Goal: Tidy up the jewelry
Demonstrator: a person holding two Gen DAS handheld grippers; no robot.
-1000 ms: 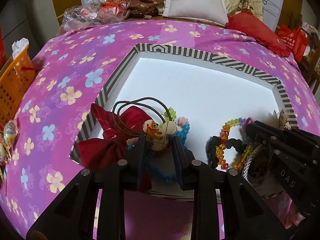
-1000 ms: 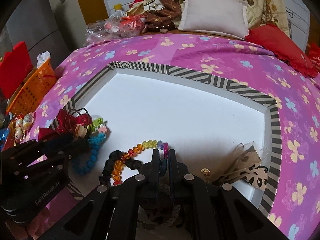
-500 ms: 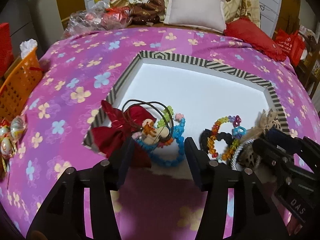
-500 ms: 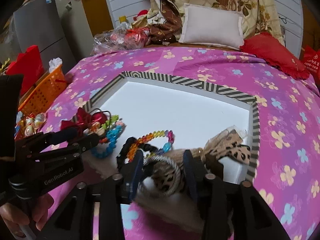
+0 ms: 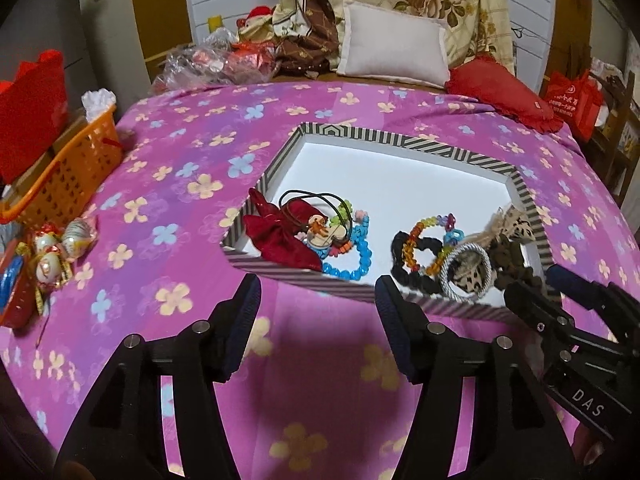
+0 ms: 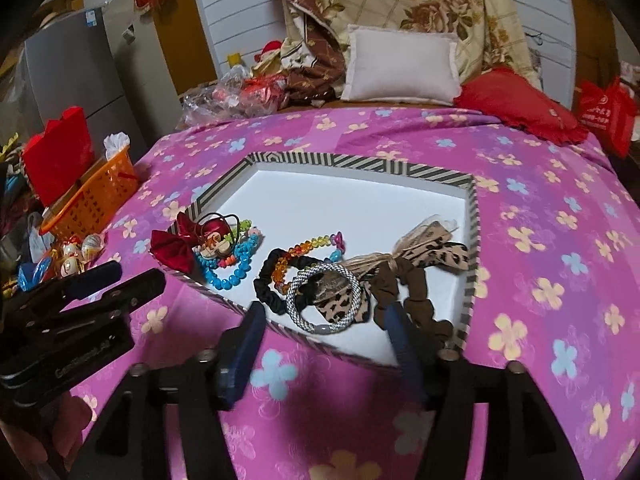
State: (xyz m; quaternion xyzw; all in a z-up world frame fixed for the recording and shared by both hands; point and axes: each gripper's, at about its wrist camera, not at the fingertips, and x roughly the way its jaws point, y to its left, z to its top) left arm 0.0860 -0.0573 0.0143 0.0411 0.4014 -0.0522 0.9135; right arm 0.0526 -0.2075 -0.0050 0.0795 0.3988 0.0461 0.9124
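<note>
Jewelry lies in the striped tray (image 5: 400, 146) w/ white floor, which sits on the pink flowered bedcover (image 5: 168, 152). All pieces are along the tray's near edge. At the left corner is a red bow (image 5: 280, 236), partly hanging over the rim, touching a cartoon charm w/ dark cord loops (image 5: 320, 232) and a blue bead bracelet (image 5: 358, 258). In the middle, a black scrunchie (image 5: 408, 276) lies under a rainbow bead bracelet (image 5: 426, 240). To the right are a grey-white woven bangle (image 6: 324, 300), a leopard-print bow (image 6: 436, 254) and a brown scrunchie (image 6: 416, 292), all touching each other.

Left gripper (image 5: 316, 296) is spread wide, holding nothing, above the bedcover just in front of the tray's near rim. Right gripper (image 6: 324, 328) is also spread wide & holds nothing; its fingertips are at the near rim, in front of the bangle. Whether they touch the rim, cannot tell.

An orange basket (image 5: 60, 176) stands well apart, at the left side of the bed.
</note>
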